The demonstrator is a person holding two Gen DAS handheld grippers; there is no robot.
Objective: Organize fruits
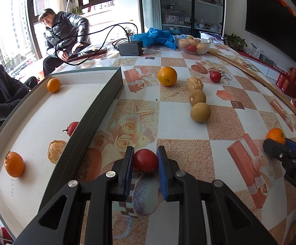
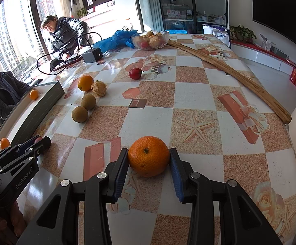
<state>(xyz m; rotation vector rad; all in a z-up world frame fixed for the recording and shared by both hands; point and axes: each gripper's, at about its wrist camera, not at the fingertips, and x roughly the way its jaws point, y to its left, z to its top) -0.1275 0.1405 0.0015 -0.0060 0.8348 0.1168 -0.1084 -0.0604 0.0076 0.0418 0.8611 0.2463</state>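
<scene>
My left gripper (image 1: 145, 155) is shut on a red tomato (image 1: 145, 160) just above the table, right of the grey-walled box (image 1: 107, 98). The box holds two oranges (image 1: 14, 164) (image 1: 53, 85), a red tomato (image 1: 72, 128) and a tan wrinkled fruit (image 1: 55, 150). My right gripper (image 2: 149, 159) has its pads against both sides of a tangerine (image 2: 149, 156) resting on the table. Loose on the table are an orange (image 1: 167, 76), a wrinkled fruit (image 1: 195, 83), two brown round fruits (image 1: 197, 98) (image 1: 200, 112) and a small tomato (image 1: 215, 76).
A glass bowl (image 2: 150, 39) of fruit stands at the far edge beside a blue plastic bag (image 2: 115, 38). A charger block (image 1: 130, 49) with cables lies at the back. A long wooden stick (image 2: 229, 71) lies along the right side. Two people sit at the left.
</scene>
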